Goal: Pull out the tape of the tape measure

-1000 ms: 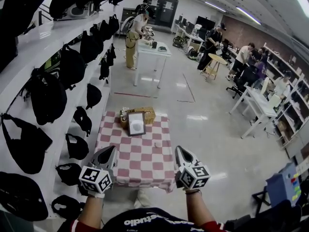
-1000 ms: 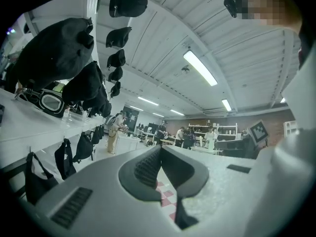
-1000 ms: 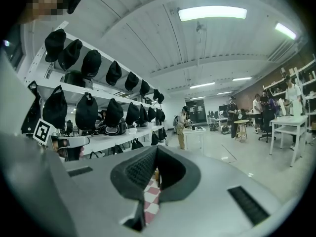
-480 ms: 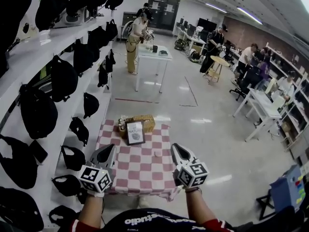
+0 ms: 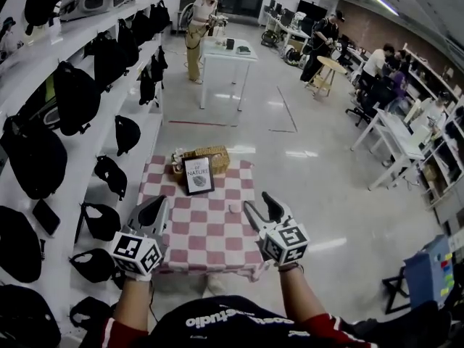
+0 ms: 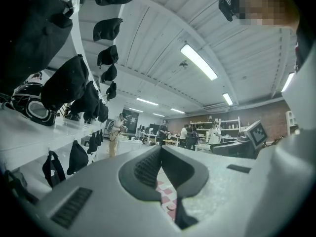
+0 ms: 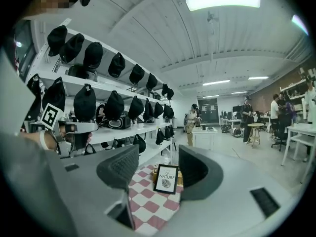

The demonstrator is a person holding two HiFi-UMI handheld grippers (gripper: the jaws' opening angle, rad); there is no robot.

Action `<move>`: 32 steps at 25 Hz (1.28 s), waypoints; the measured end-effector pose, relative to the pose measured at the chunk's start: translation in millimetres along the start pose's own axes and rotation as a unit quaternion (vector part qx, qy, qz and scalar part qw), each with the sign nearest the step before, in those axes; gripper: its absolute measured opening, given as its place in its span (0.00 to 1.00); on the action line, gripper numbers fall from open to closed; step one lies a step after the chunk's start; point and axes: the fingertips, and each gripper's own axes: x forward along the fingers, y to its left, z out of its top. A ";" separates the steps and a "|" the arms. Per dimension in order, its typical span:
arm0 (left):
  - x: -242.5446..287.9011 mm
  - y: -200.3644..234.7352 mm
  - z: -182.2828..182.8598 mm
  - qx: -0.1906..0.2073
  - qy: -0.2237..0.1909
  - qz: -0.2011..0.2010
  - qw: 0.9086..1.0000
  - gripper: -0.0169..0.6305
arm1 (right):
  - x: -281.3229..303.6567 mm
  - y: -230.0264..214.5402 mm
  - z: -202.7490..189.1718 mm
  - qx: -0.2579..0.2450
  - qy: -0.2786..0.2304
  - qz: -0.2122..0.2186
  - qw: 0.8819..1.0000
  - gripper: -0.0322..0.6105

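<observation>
- The table [image 5: 210,239] stands just beside the shelves [image 5: 43,85], which run along its left and carry bags [image 5: 76,96].
- A basket [image 5: 212,154] sits at the table's far edge, and a framed picture [image 5: 197,175] stands upright just in front of it.
- A small object [image 5: 233,209] lies on the table nearer the person, right of the picture and apart from it.
- The left gripper [image 5: 158,209] is over the table's left side and the right gripper [image 5: 261,207] over its right side, with the small object between them.
- Well behind stands a second table [image 5: 228,53] with a person [image 5: 197,20] at its left.
- Desks [image 5: 395,133] line the right.
</observation>
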 end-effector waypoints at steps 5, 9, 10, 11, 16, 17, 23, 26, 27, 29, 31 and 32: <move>7.4 -1.8 -8.6 -0.003 0.011 -0.002 1.000 0.03 | 10.2 -12.4 -20.3 0.004 0.019 -0.004 1.000 0.44; 19.5 -6.2 -12.9 0.002 0.016 -0.010 1.000 0.03 | 20.8 -29.1 -42.0 0.003 0.044 -0.006 0.999 0.44; 22.9 -6.3 -14.5 0.001 0.017 -0.011 1.000 0.03 | 23.8 -32.6 -49.5 0.001 0.052 -0.004 0.999 0.44; 26.7 -5.9 -15.9 0.000 0.018 -0.011 1.000 0.03 | 27.3 -35.7 -57.6 -0.001 0.061 -0.001 0.998 0.44; 47.0 -4.8 -24.0 0.007 0.026 -0.012 1.000 0.03 | 48.6 -48.7 -107.9 0.002 0.119 0.016 0.993 0.43; 50.7 -5.1 -26.3 0.006 0.029 -0.012 1.000 0.03 | 52.6 -51.3 -119.4 0.002 0.132 0.019 0.991 0.43; 74.0 -0.1 -44.0 -0.004 0.044 -0.002 0.999 0.03 | 75.3 -65.7 -173.7 -0.007 0.195 0.048 0.980 0.43; 89.2 5.1 -56.2 -0.008 0.054 0.005 0.998 0.03 | 86.5 -75.6 -193.2 -0.014 0.216 0.062 0.974 0.43; 95.0 6.6 -59.8 -0.010 0.057 0.007 0.998 0.03 | 91.0 -78.6 -199.7 -0.016 0.222 0.068 0.973 0.43; 107.2 8.1 -65.6 -0.013 0.063 0.009 0.998 0.03 | 100.5 -83.4 -213.3 -0.015 0.234 0.079 0.969 0.43; 119.8 5.9 -71.9 -0.017 0.069 0.008 0.997 0.03 | 107.6 -88.4 -228.0 -0.016 0.248 0.088 0.965 0.43; 125.7 4.1 -75.5 -0.019 0.071 0.006 0.997 0.03 | 110.5 -90.9 -235.6 -0.020 0.255 0.092 0.962 0.43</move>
